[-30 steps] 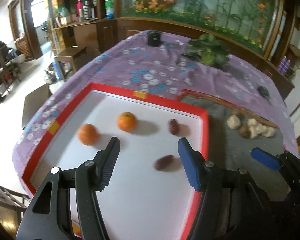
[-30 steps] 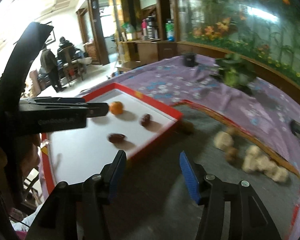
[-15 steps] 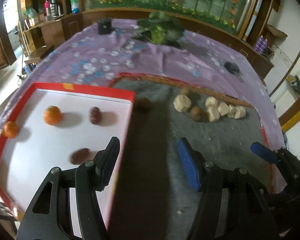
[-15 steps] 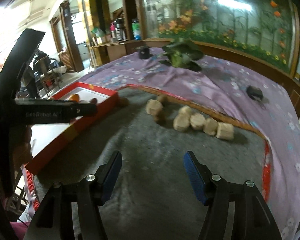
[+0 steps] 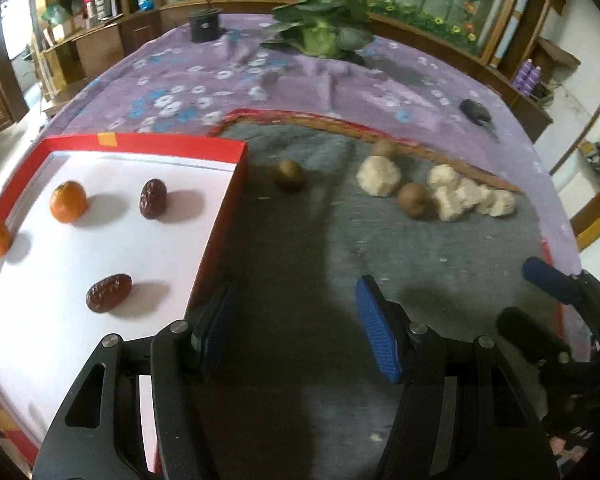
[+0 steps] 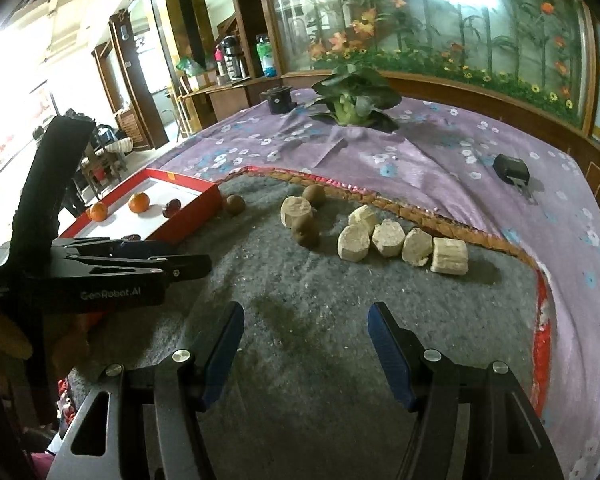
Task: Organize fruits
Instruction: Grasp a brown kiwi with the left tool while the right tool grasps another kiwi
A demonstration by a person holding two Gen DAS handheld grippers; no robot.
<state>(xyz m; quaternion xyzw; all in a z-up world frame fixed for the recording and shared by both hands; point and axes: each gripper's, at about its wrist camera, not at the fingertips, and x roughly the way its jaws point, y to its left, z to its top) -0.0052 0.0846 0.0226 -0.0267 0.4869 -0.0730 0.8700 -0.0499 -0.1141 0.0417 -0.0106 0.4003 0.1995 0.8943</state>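
Both the left claw and right claw stand spread, empty. Beside the red tray, the brown fruit looks small, firm, roll-prone; pinch across its middle.

Home-like living or dining room. Purple floral tablecloth over big table, grey felt mat on top. Wooden sideboard at 11 o'clock carrying thermos, bottles. Glass partition with painted flowers at 12. Leafy vegetable on cloth.
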